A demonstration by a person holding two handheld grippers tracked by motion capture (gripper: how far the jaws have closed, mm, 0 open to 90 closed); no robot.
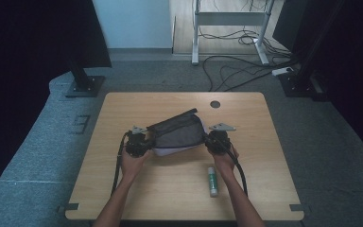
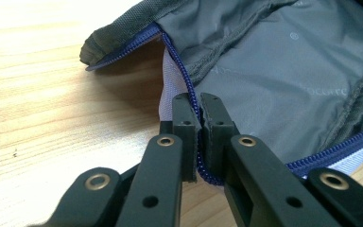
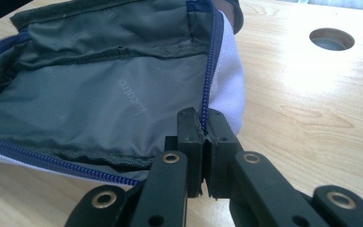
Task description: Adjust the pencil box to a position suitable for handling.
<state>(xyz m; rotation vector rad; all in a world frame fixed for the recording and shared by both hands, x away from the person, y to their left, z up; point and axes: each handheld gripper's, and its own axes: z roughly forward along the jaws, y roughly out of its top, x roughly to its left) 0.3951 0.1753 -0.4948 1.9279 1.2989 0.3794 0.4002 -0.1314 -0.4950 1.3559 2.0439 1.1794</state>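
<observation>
Two grips: both grippers are pinching the same open pouch (image 1: 177, 135), one at each end of its mouth.
Pouch: it is lying on the table (image 1: 179, 189) between the two grippers, its grey lining (image 2: 274, 75) facing up and its zip undone.
Long axis: it is running from one gripper across to the other, tilting slightly away from the person toward the right gripper's side.
Left gripper (image 2: 199, 101): its jaws are closing fully on the blue zipper edge (image 2: 179, 71) at the pouch's near left end; the zipper tape is passing straight up between the pads, and the pouch is spreading out ahead of the gripper and to its right.
Right gripper (image 3: 204, 118): its jaws are likewise clamping tight on the zipper edge (image 3: 210, 66) at the opposite end; the pouch body is lying ahead of it and to its left, with the pale outer fabric (image 3: 229, 80) bulging just beside the pads.
Nearer hand: neither is nearer, since each is already gripping its own end.
Next move, as I judge it: the pull is needing to go along the long axis, the grippers drawing apart to stretch the mouth wide.
Glue stick (image 1: 211, 181): it is lying behind the right gripper, toward the person, well apart from the pouch.
Table hole (image 3: 332, 39): it is sitting beyond the right gripper, off to its right.
</observation>
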